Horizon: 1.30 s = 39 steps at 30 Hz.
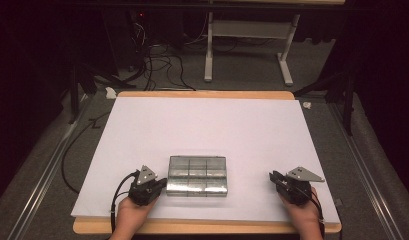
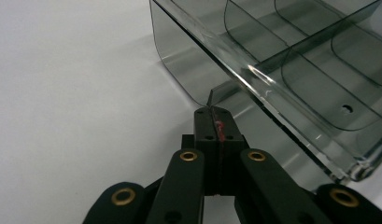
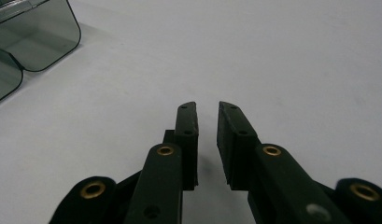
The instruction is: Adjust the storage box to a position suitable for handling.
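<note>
Left tool (image 1: 159, 184) low at the near left of the table (image 1: 207, 226), tips at the left end of a clear smoked plastic compartment box (image 1: 197, 176); right tool (image 1: 276, 178) well apart from the box on the near right, each carried in a hand from the bottom edge. White sheet (image 1: 207, 130) over nearly the whole wooden top, bare wood along the near and far edges. Grey carpet floor (image 1: 242, 70) beyond, black cables (image 1: 157, 62) in a tangle at the far left, white legs of another stand (image 1: 208, 50) behind, dark surroundings on both sides.

Left gripper view: left tool (image 2: 212, 112) fully closed, jaws pressed together on a thin clear tab (image 2: 211, 97) at the corner of the box (image 2: 291, 70); curved dividers and a small hole in the floor of the box; plain white sheet (image 2: 72, 93) all around.

Right gripper view: right tool (image 3: 207, 106) a little apart at the tips, nothing between them, above the white sheet (image 3: 254, 46); one rounded corner of the box (image 3: 37, 35) at the upper left.
</note>
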Tool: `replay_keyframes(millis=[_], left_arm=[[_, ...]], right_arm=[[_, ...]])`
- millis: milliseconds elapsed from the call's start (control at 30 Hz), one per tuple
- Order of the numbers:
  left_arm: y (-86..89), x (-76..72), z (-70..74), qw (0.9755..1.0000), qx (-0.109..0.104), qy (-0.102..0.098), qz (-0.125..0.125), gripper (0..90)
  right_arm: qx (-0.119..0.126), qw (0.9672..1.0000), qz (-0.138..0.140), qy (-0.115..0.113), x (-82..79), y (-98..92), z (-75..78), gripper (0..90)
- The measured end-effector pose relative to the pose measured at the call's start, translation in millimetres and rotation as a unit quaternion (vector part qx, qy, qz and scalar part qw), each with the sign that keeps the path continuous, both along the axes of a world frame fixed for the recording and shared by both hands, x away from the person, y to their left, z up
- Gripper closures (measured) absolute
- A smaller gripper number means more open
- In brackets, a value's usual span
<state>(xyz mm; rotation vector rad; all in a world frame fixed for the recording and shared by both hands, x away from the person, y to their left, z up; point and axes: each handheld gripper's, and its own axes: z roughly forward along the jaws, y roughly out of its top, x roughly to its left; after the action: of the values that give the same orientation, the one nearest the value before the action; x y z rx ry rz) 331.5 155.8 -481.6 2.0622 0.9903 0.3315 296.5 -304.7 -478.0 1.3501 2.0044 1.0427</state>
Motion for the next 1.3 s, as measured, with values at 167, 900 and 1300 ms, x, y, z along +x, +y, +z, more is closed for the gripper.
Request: replay_keyframes(millis=[167,900,1300], left_arm=[[-2.4,-0.6,0.1,1.0,-0.001,0.001,-0.006,90.0],[-50.2,5.2,4.4,0.999,0.015,-0.009,-0.042,90.0],[-79.7,10.2,7.7,0.9982,0.014,-0.011,-0.058,90.0]], right_arm=[[-0.003,1.0,0.0,0.0,0.1,0.2,0.0,79.2],[0.023,0.999,-0.028,-0.027,-4.7,-17.8,10.0,81.7],[0.012,0.9995,-0.019,-0.023,-13.2,-23.5,8.5,88.2]])
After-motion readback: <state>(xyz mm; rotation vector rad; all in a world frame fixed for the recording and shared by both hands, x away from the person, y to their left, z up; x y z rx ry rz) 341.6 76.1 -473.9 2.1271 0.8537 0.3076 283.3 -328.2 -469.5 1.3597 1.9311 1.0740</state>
